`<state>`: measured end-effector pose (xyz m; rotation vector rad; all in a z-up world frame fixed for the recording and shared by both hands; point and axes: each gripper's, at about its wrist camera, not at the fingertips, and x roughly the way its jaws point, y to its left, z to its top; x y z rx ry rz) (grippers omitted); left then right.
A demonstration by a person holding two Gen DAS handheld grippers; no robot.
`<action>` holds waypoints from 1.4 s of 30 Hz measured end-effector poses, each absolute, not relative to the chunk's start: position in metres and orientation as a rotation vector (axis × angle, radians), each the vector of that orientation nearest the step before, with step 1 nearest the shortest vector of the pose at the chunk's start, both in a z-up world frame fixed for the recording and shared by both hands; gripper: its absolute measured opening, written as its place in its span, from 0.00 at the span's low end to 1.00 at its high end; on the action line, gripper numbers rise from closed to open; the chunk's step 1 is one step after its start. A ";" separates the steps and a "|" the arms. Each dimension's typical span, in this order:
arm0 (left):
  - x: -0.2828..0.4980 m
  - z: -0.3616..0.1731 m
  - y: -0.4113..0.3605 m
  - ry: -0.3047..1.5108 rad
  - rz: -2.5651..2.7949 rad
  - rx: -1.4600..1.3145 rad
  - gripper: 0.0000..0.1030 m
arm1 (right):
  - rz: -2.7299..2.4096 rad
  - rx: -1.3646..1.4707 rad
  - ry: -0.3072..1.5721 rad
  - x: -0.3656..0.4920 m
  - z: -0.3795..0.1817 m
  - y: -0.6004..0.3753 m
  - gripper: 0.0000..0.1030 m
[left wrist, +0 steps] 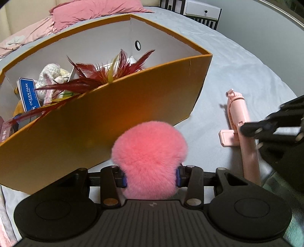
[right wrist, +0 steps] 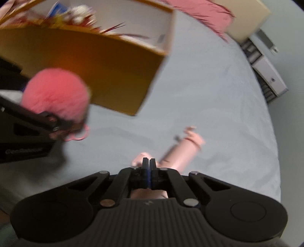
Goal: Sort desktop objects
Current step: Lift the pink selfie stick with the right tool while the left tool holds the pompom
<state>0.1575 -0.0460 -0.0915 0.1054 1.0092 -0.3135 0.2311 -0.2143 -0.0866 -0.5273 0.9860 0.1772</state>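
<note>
A fluffy pink pompom (left wrist: 150,152) sits between the fingers of my left gripper (left wrist: 151,178), which is shut on it, just in front of the orange box's (left wrist: 114,114) near wall. In the right wrist view the pompom (right wrist: 55,95) and the left gripper (right wrist: 57,121) show blurred at the left, beside the box (right wrist: 95,66). A pink folding stick-like gadget (left wrist: 237,112) lies on the grey sheet right of the box. My right gripper (right wrist: 147,163) hangs over its near end (right wrist: 182,150), jaws pressed together with nothing visible between them; it shows as a dark blur (left wrist: 252,129) in the left wrist view.
The box holds red feathers (left wrist: 106,76), a blue Ocean Park card (left wrist: 30,95) and a white plush toy (left wrist: 51,76). A pink pillow (left wrist: 95,11) lies behind it. A white drawer unit (left wrist: 203,9) stands past the bed's far edge. Grey sheet (right wrist: 218,95) spreads right of the box.
</note>
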 end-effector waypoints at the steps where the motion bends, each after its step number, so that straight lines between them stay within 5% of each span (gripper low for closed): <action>1: 0.158 -0.090 -0.045 1.008 -0.314 0.104 0.47 | 0.162 -0.487 0.992 0.232 -0.081 -0.222 0.00; 9: 0.157 -0.083 -0.047 0.995 -0.314 0.090 0.47 | 0.142 -0.307 1.012 0.216 -0.065 -0.219 0.08; 14: 0.155 -0.080 -0.041 0.997 -0.303 0.068 0.47 | 0.112 -0.604 0.983 0.215 -0.099 -0.177 0.38; 32: 0.167 -0.087 -0.013 1.048 -0.210 0.017 0.47 | 0.087 -0.864 0.988 0.214 -0.144 -0.149 0.37; 42: 0.169 -0.090 -0.022 1.042 -0.214 0.038 0.47 | 0.086 -0.655 0.925 0.208 -0.104 -0.178 0.13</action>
